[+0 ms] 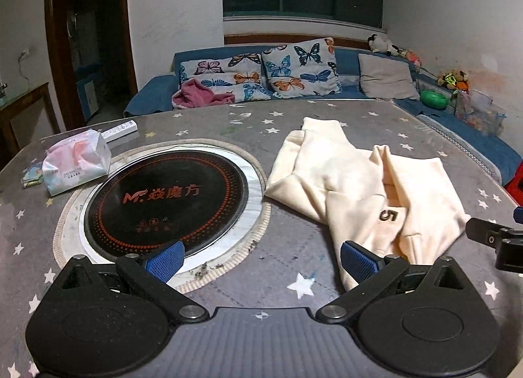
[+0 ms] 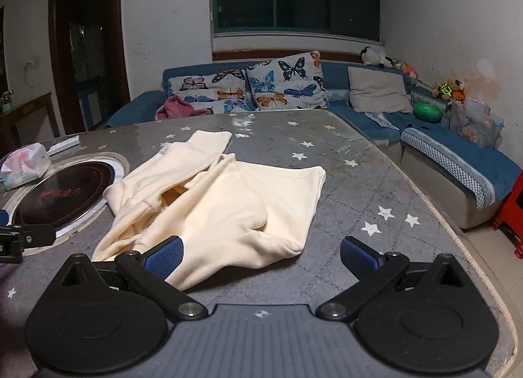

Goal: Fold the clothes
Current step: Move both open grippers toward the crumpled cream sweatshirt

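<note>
While my left gripper and right gripper both hang wide open and hold nothing, I see the cream shirt lying crumpled on the starry table, beside the round black cooktop.

A round black induction cooktop is set in the grey star-patterned table. At its ten o'clock lies a tissue pack, and at twelve o'clock, behind the table, a blue sofa carries butterfly cushions.
</note>
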`<state>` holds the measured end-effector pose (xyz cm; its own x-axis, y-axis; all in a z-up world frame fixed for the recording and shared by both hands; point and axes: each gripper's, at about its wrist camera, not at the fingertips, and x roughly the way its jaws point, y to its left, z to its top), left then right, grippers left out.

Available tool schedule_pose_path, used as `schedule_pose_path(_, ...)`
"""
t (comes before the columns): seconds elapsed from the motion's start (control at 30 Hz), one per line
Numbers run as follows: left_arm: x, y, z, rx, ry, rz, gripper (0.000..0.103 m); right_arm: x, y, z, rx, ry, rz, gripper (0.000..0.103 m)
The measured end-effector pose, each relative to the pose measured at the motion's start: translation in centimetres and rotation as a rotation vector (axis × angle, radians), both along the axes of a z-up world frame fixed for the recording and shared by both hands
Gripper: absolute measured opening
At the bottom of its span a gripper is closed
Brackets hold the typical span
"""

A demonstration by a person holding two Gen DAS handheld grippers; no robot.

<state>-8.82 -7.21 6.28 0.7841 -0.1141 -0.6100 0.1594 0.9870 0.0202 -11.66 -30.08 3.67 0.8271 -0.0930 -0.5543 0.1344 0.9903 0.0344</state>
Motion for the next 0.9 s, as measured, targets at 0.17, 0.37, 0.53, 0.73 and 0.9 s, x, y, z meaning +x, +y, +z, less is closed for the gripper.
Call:
schedule_pose_path(0.17, -0.7, -0.1, 0.4, 0.003, -0.012, -0.008, 0.103, -1.0, 0.2, 0.4, 0.014, -0.013, 0.004, 0.103)
schedule_pose_path(0.37, -1.2, -0.3, 0.7, 0.000, -0.017, -0.009, 0.103, -2.1, 0.6, 1.1, -0.002, -0.031, 0.016, 0.103)
schedule_pose_path(0.53, -1.5, -0.5, 0.9, -0.002, -0.017, -0.011, 0.103, -2.5, 0.8, 1.5, 0.003, -0.042, 0.021, 0.103)
schedule_pose_path(0.73, -1.3, -0.7, 0.9, -0.001, -0.008, -0.007, 0.103, -2.8, 0.9, 1.6, 0.024, -0.048, 0.029, 0.103)
schedule_pose_path(0.9, -1.2, -0.7, 1.0, 0.003, 0.000, -0.004, 0.103, -2.8, 1.0, 1.6, 0.035, -0.050, 0.039, 0.103)
